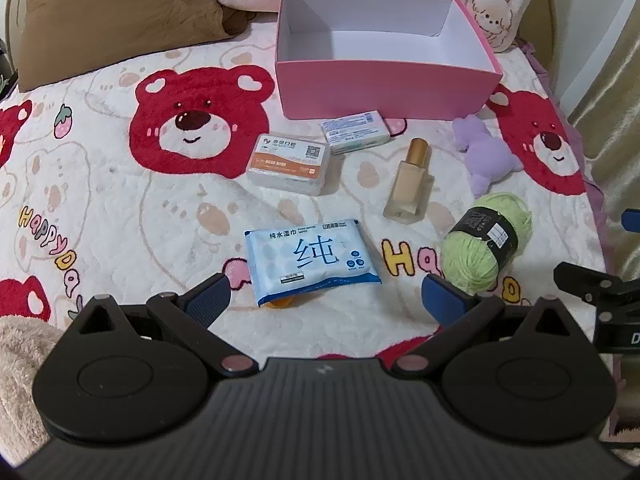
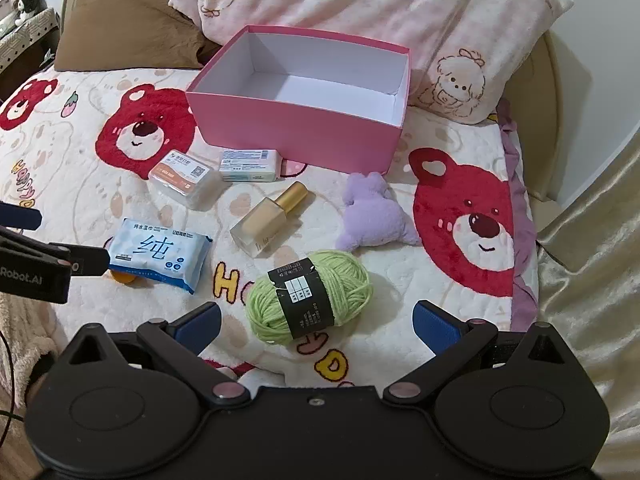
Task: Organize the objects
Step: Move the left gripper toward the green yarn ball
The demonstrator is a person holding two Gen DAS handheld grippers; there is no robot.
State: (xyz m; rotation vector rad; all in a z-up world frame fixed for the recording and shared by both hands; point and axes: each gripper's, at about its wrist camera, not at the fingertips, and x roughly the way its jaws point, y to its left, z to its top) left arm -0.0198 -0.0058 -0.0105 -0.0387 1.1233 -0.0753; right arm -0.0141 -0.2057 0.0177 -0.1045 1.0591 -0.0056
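An empty pink box (image 1: 384, 88) (image 2: 288, 132) stands at the far side of a bear-print blanket (image 1: 100, 168). In front of it lie a clear floss case (image 1: 290, 166) (image 2: 184, 178), a white soap box (image 1: 356, 131) (image 2: 249, 165), a gold-capped bottle (image 1: 410, 182) (image 2: 268, 220), a purple plush (image 1: 486, 154) (image 2: 374, 212), a green yarn ball (image 1: 486, 240) (image 2: 308, 296) and a blue wet-wipe pack (image 1: 310, 258) (image 2: 160, 254). My left gripper (image 1: 326, 300) hangs open just short of the wipe pack. My right gripper (image 2: 316, 322) hangs open over the yarn without touching it.
Pink pillows (image 2: 360, 12) and a brown cushion (image 1: 120, 16) lie behind the box. A small orange thing (image 2: 122, 278) peeks from under the wipe pack. A beige curtain (image 2: 592, 280) falls along the bed's right edge. The left gripper's body (image 2: 36, 264) shows in the right wrist view.
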